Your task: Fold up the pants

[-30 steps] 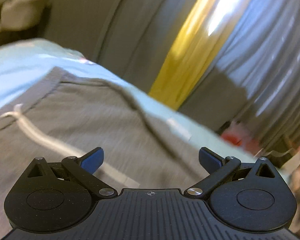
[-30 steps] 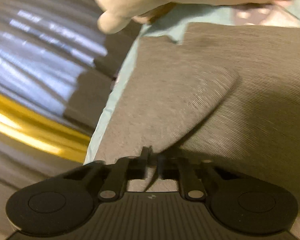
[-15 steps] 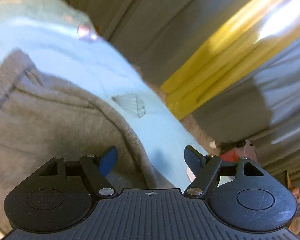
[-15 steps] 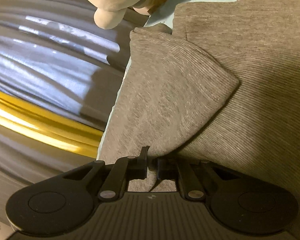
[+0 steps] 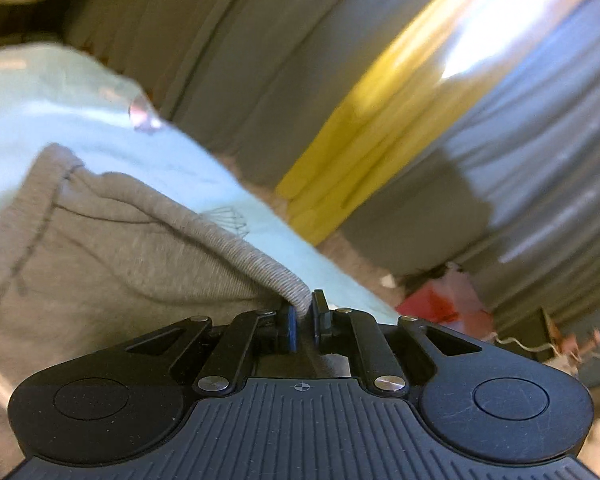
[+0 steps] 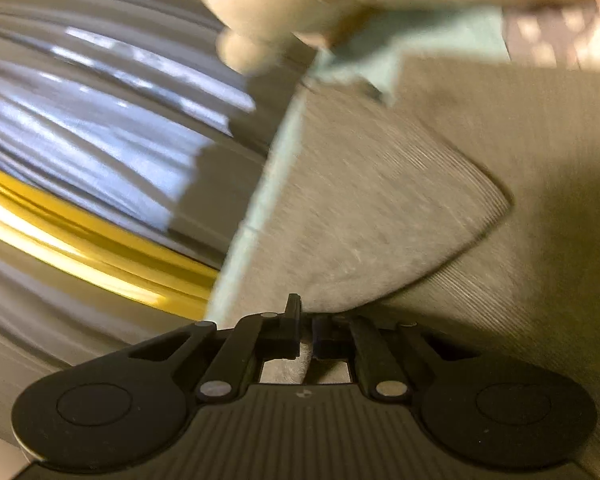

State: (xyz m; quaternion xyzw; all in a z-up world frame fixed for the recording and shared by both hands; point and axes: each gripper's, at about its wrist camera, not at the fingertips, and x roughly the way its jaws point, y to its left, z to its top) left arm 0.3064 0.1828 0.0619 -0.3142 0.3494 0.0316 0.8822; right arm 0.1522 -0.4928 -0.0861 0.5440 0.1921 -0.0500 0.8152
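With both the left gripper (image 5: 304, 320) and right gripper (image 6: 306, 330) clamped on thin edges of the grey knit pants (image 5: 100, 248) lying on the pale blue sheet (image 5: 100, 136) (views blurred), a quick pull could slip the fabric out and skew the fold.

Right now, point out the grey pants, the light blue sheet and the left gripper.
grey pants (image 5: 100, 264): left wrist view, flat fabric below the raised edge.
light blue sheet (image 5: 172, 160): left wrist view, bare stretch beyond the pants.
left gripper (image 5: 305, 320): left wrist view, between the fingertips pinching the pants' edge.
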